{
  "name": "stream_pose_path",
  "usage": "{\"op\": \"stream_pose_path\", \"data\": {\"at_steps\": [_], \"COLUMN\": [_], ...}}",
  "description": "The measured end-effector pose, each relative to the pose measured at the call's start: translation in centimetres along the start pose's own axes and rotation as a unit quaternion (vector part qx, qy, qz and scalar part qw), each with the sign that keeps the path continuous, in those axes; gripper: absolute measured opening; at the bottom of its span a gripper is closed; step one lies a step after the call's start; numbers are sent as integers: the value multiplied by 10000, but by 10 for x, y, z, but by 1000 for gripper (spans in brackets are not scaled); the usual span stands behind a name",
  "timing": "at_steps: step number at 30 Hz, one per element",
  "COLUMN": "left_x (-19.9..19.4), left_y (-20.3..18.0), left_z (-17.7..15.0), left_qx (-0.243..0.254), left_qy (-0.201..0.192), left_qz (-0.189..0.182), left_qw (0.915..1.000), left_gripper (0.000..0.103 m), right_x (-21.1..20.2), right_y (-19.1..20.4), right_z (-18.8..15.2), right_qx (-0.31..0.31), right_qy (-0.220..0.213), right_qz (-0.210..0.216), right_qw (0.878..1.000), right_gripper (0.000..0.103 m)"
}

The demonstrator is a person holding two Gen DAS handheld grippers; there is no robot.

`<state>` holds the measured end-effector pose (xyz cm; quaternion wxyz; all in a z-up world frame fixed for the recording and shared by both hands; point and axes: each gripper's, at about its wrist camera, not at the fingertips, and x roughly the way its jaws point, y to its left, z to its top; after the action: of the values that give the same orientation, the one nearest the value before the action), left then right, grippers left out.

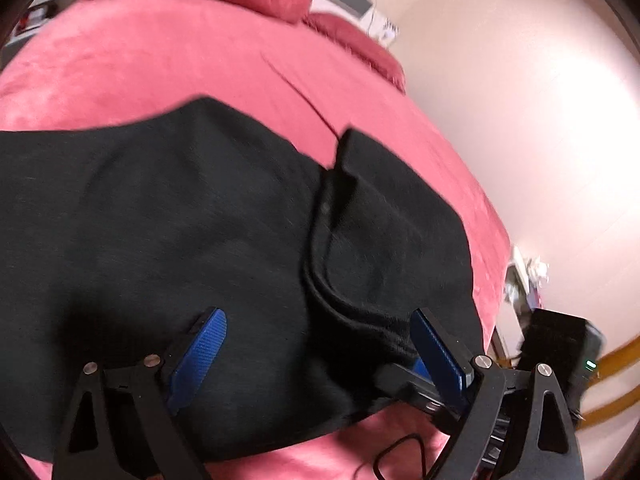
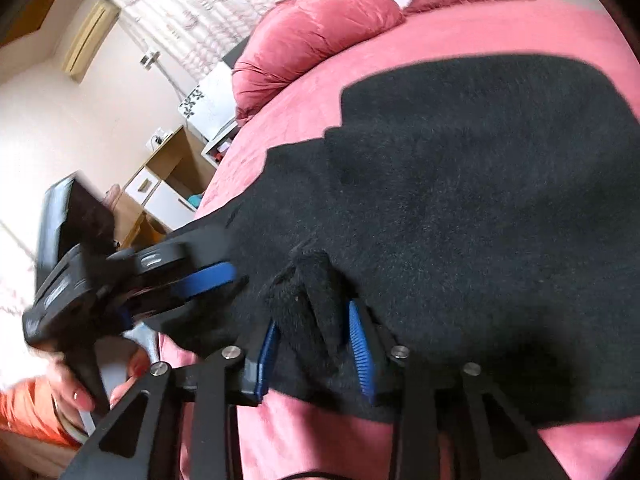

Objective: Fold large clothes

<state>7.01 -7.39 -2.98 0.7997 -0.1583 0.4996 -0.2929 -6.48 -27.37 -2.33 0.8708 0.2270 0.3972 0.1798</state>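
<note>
A large black garment (image 1: 180, 220) lies spread on a pink bed (image 1: 140, 60), with a raised fold (image 1: 384, 216) running down its right part. My left gripper (image 1: 317, 313) hovers over the near part of the garment, jaws wide open and nothing between the blue pads. In the right wrist view the same garment (image 2: 480, 180) covers the bed (image 2: 460, 28). My right gripper (image 2: 314, 322) straddles a bunched ridge of black cloth (image 2: 316, 280) near the garment's near edge; the pads stand a little apart from it. The left gripper's blue pad (image 2: 208, 276) shows blurred at the left.
Pink pillows (image 2: 312, 32) lie at the head of the bed. A wooden cabinet (image 2: 160, 176) and white nightstand (image 2: 216, 92) stand beyond the bed's edge. A hand (image 2: 80, 392) with an orange sleeve holds the left gripper. A black cable (image 1: 400, 452) lies near the front edge.
</note>
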Motion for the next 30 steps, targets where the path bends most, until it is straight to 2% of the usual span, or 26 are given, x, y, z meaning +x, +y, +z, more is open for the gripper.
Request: {"op": "stream_pose_path", "data": {"at_steps": [4, 6, 8, 10, 11, 12, 13, 14, 15, 17, 18, 20, 21, 22, 23, 25, 27, 30], "left_x": [23, 31, 38, 50, 60, 64, 66, 69, 70, 77, 80, 78, 74, 71, 67, 55, 46, 51], "left_y": [-11, -14, -15, -15, -15, -16, -18, -21, -24, -34, -40, -50, -57, -64, -70, -85, -100, -105], "left_z": [0, 1, 2, 4, 4, 5, 6, 7, 9, 10, 10, 11, 11, 11, 12, 10, 5, 0], "left_qx": [11, -126, -417, -652, -770, -797, -804, -833, -875, -953, -940, -774, -582, -367, -188, 278, 736, 1015], "left_qy": [526, 757, 936, 1219, 1474, 1526, 1525, 1551, 1580, 1766, 1803, 1653, 1526, 1417, 1325, 1009, 787, 744], "left_qz": [-12, -195, -457, -554, -520, -480, -438, -406, -432, -488, -331, -178, -93, 74, 165, 200, 315, 474], "left_qw": [9986, 9969, 9937, 9888, 9847, 9839, 9841, 9835, 9826, 9785, 9786, 9830, 9865, 9892, 9909, 9943, 9937, 9909], "left_gripper": [93, 93, 93, 94, 94, 94, 94, 94, 93, 76, 72, 46, 39, 23, 20, 20, 20, 20], "right_x": [-42, -68, -95, -111, -115, -118, -120, -121, -122, -121, -120, -120, -122, -127, -132, -142, -148, -144], "right_y": [-12, -31, -57, -84, -101, -114, -128, -138, -141, -134, -131, -124, -123, -122, -123, -125, -130, -135], "right_z": [-7, -8, -13, -19, -24, -29, -35, -41, -43, -41, -39, -38, -39, -41, -43, -46, -46, -28], "right_qx": [127, 532, 1105, 1668, 2029, 2317, 2631, 2925, 3020, 2810, 2719, 2549, 2536, 2551, 2585, 2702, 2817, 2646], "right_qy": [-700, -1212, -1742, -1995, -1988, -1997, -2047, -2126, -2179, -2156, -2138, -2171, -2243, -2384, -2498, -2757, -2857, -2637], "right_qz": [-105, -268, -433, -716, -958, -997, -840, -613, -535, -730, -823, -993, -1021, -1071, -1124, -1197, -1243, -1301], "right_qw": [9974, 9908, 9775, 9629, 9540, 9468, 9391, 9303, 9265, 9323, 9347, 9370, 9354, 9309, 9264, 9147, 9075, 9184], "right_gripper": [36, 37, 42, 51, 49, 47, 42, 41, 41, 41, 42, 42, 42, 43, 44, 48, 49, 49]}}
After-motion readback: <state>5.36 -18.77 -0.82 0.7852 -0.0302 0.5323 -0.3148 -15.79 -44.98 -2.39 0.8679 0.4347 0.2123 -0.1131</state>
